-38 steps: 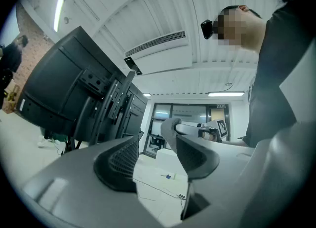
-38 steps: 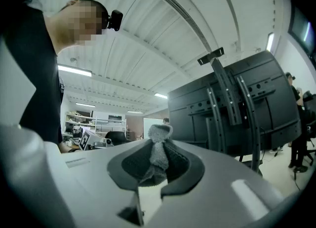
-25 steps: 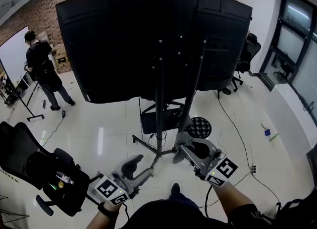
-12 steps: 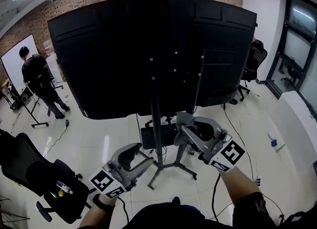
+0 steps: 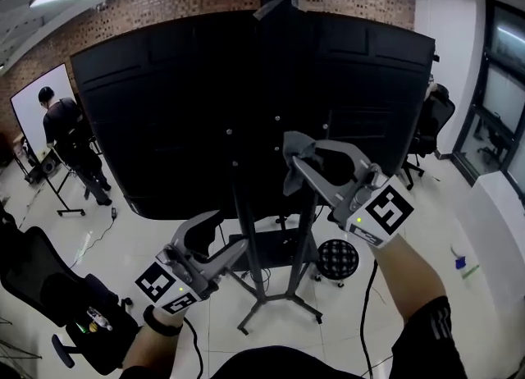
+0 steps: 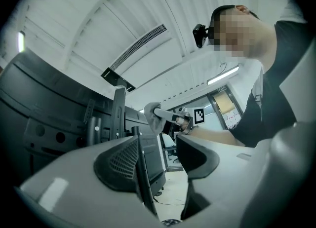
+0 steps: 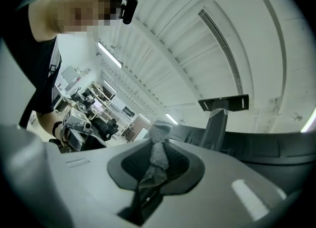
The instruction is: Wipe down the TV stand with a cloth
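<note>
The TV stand is a pair of black poles on splayed legs, and it carries a big black TV seen from behind. My right gripper is raised in front of the TV's lower back, beside the poles, and is shut on a grey cloth. The cloth hangs bunched between the right gripper's pads. My left gripper sits lower, just left of the poles, open and holding nothing. In the left gripper view a thin black pole shows past the gap, with the cloth beyond.
A black box sits low on the stand. A round stool stands behind its right leg. A black office chair is at the lower left, another chair at far right. A person stands by a whiteboard.
Both grippers have risen from near the floor beside the stand's legs. The right one, cloth in its jaws, now reaches the TV's lower back. The head view has tilted upward.
</note>
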### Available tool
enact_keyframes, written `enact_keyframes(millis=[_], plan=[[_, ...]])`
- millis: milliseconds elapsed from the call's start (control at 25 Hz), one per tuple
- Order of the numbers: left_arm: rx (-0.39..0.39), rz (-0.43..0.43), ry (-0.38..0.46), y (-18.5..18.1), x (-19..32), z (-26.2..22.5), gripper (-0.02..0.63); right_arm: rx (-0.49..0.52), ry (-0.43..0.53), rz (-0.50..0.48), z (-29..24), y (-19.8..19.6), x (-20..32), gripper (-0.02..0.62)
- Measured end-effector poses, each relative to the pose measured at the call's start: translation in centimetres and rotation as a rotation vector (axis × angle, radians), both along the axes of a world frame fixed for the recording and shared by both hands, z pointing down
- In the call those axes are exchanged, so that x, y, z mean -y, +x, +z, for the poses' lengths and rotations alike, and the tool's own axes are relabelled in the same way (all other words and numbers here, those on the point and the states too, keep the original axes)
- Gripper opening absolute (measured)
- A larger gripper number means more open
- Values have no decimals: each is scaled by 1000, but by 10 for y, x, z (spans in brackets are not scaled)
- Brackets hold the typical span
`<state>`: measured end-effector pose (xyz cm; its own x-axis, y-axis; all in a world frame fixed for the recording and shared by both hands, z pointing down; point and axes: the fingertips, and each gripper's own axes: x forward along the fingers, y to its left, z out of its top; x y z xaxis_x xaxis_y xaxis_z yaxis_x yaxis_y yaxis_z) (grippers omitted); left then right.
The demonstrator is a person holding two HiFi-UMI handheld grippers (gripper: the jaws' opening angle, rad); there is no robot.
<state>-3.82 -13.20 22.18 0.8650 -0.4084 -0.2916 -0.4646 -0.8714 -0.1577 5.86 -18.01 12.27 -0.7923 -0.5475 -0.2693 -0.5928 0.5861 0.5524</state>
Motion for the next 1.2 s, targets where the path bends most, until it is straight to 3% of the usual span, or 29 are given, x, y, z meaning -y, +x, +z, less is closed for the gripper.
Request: enact_keyframes(millis=[360,680,960,1200], plan=[[-1,19,-25,13,56,-44,259,-54,135,84,-106,5,63,54],[58,-38,70,15,99,-105,273,-124,268,223,-201,-1,101,54],[27,-31,150,17,105,-155,285,-179,292,372,-258,-7,145,54],[45,-18,146,23,106,-143,284,-242,269,479,-269,-5,177,55]])
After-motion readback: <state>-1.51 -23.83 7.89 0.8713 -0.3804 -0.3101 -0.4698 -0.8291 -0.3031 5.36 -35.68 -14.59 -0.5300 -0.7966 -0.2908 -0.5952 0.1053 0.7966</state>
